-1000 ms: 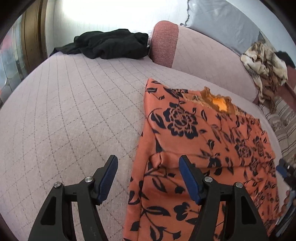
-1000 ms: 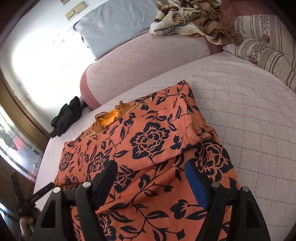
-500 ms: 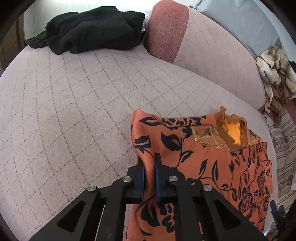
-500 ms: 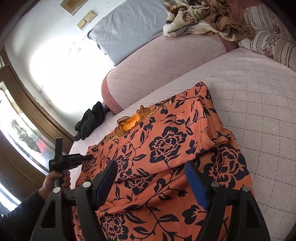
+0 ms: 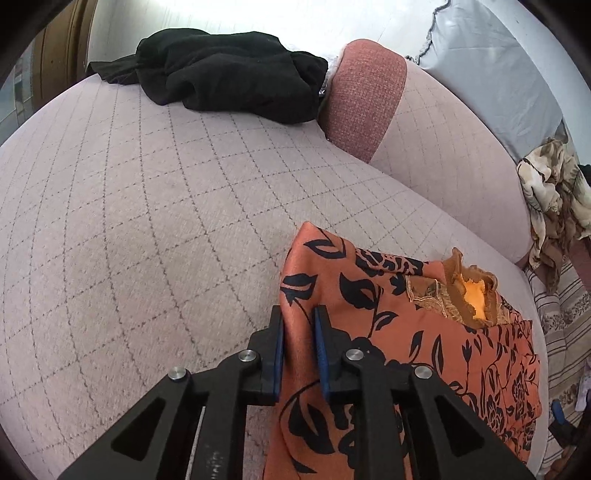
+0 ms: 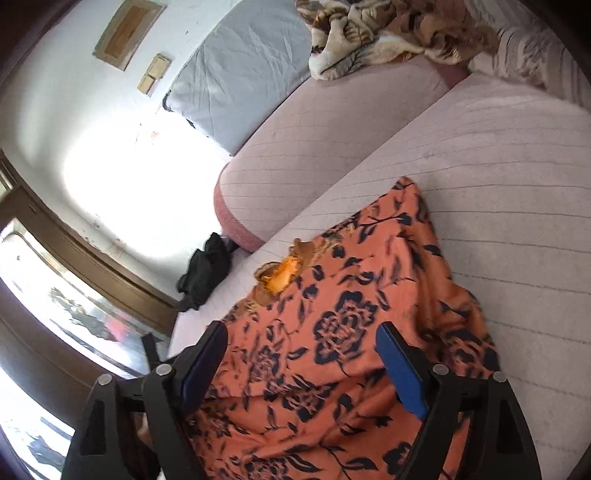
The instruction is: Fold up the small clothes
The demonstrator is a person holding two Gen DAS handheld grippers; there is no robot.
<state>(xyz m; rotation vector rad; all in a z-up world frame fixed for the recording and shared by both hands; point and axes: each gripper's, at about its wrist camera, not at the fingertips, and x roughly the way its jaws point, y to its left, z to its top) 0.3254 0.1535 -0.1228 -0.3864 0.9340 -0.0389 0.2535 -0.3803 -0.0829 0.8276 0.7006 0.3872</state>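
Black clothes (image 5: 229, 85) heaped at the bed's (image 5: 129, 221) far left. Left claw (image 5: 298, 350) pinched tight on the left edge of the orange floral top (image 5: 424, 332), which lies on the bed. Right claw (image 6: 303, 365) spread wide above the top (image 6: 351, 332), gripping nothing. Patterned blanket (image 6: 388, 33) bunched far right.

garment (image 5: 402, 332): thin matt printed cloth | bed cover (image 5: 147, 221): matt quilted fabric
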